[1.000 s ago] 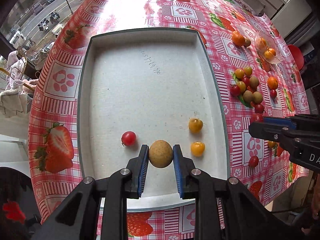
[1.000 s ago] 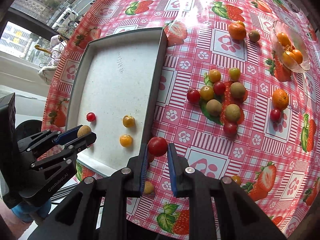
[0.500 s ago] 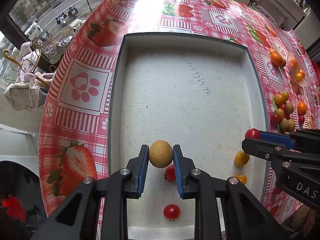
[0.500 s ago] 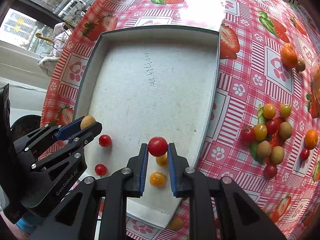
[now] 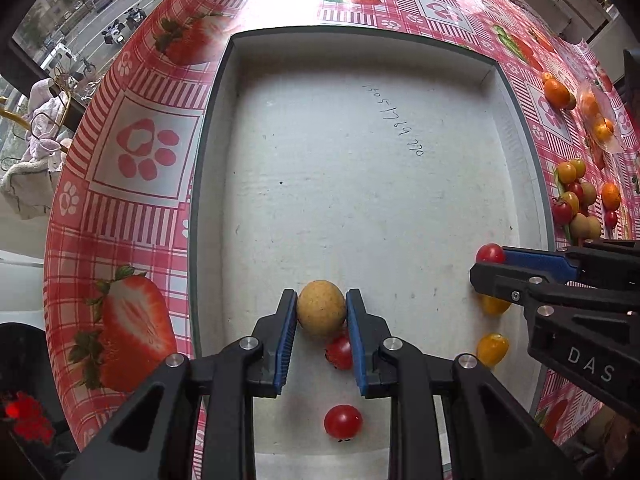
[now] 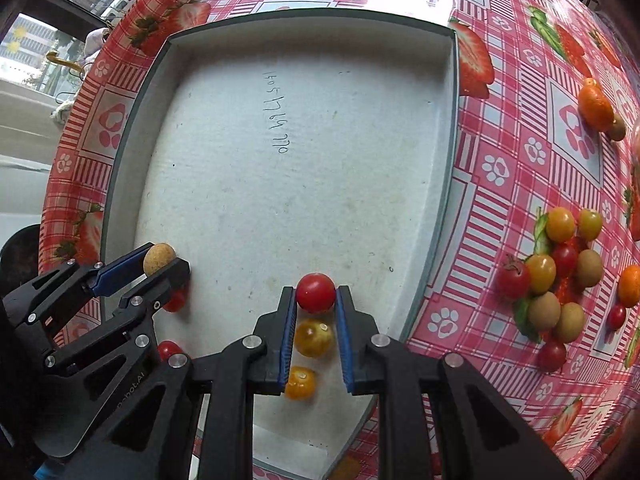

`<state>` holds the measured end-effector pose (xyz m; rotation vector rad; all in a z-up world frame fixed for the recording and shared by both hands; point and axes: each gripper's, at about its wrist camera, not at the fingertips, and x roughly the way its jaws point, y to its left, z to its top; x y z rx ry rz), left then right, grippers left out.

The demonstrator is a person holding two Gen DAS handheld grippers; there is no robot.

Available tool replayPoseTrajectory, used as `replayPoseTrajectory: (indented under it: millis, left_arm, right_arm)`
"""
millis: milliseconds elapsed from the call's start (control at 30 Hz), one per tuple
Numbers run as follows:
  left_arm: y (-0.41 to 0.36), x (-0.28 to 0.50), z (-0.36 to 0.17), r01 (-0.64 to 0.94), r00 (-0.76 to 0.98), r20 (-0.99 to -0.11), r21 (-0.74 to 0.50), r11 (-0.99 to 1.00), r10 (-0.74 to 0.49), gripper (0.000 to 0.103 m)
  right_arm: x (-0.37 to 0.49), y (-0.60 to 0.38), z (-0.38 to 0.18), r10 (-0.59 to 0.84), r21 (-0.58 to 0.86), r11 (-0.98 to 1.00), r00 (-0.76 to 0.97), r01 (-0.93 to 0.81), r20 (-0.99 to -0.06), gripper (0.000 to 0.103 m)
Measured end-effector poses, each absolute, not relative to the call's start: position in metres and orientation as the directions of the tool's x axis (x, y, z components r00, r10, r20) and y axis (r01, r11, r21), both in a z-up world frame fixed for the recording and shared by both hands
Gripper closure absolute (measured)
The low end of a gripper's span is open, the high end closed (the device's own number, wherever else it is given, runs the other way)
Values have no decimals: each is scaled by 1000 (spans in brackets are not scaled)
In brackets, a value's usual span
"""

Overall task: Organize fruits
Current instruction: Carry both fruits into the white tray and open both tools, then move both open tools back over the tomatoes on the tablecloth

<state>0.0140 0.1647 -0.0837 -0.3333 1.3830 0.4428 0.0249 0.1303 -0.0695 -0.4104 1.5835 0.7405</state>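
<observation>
Left gripper (image 5: 321, 312) pinching tan round fruit (image 5: 321, 307) over tray (image 5: 400, 208), right gripper (image 6: 315, 298) clamping red tomato (image 6: 315, 293) above yellow tomatoes (image 6: 314, 337), loose fruit pile (image 6: 560, 276) showing fully rightward in right view only.

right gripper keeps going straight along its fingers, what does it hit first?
Probably the yellow tomato lying in the tray right under the held red tomato; the right gripper points nearly straight down. Depth unclear.

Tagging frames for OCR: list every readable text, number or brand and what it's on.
"DAS": right gripper body, left wrist view; cut off by the frame edge.
"obot.AI": left gripper body, right wrist view; start hidden.
Handwritten digits on the tray floor, upside down; roughly "022 49 17-5041", not certain.
Nothing else legible.
</observation>
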Motion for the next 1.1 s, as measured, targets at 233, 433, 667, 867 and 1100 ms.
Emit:
replayPoseTrajectory:
  millis: [233,433,667,867,1100]
  left_arm:
    - [160,17,-85,-504,113,-983,68,861,144,34]
    - [155,16,-84,-499,97,-983,86,862,154,34]
    - [150,-1,-71,-478,83,-983,105,872,164,34]
    - [129,-6,-60,-449,91,-981,110,887,169,34]
    - [81,2,-46,-355,120,-981,98,930,149,34]
  right_arm:
    - [23,134,-72,164,239,729,-176,-641,-971,60]
    - [24,120,-62,193,269,729,-188,-630,-963,49]
    - [30,108,-41,251,308,723,-180,-618,-951,14]
    - [38,83,-25,282,319,743,-156,-589,-946,14]
    - [39,40,-18,277,306,793,-134,-526,-951,14]
